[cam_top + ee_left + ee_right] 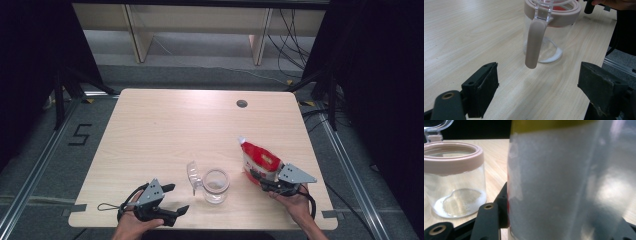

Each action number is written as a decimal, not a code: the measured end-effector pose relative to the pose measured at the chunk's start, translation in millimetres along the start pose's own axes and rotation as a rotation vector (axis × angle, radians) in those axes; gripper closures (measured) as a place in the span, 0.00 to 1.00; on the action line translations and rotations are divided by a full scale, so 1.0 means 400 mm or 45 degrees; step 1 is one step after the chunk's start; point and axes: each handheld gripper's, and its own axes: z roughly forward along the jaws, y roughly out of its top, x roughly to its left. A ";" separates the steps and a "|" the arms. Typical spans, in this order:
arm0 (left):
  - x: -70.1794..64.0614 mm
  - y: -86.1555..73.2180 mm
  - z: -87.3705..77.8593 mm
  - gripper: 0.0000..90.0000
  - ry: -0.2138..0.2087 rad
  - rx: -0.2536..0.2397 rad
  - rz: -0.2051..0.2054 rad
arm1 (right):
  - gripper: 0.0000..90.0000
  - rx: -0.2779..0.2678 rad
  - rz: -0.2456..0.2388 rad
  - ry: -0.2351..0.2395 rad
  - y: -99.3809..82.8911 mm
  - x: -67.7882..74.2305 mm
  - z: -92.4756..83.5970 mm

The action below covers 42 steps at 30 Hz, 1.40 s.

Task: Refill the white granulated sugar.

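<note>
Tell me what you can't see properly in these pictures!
- Bag: in the high view the print is too small to read; in the right gripper view it sits so close that its top and right side are cut off.
- Right gripper: its jaw tips are hidden behind the bag in the high view.
- Jar: the top edge of the left gripper view cuts off its open lid.
- White stuff in the jar: too little to identify.

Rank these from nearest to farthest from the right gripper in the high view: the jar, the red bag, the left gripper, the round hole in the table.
1. Red bag: between the right gripper's jaws, at the table's right.
2. Jar: just left of it, near the front edge.
3. Left gripper: beyond the jar, front left.
4. Hole: far side of the table, near the back edge.
</note>
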 end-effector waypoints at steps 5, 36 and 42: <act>0.000 0.000 -0.001 0.18 0.004 0.001 -0.011 | 0.53 0.024 -0.059 0.028 0.013 0.010 -0.003; 0.002 0.000 -0.003 0.18 -0.006 -0.012 -0.007 | 0.54 0.099 -0.518 0.010 0.079 0.065 -0.026; 0.002 0.000 -0.004 0.18 -0.004 -0.013 -0.013 | 0.54 0.130 -0.655 -0.010 0.087 0.068 -0.036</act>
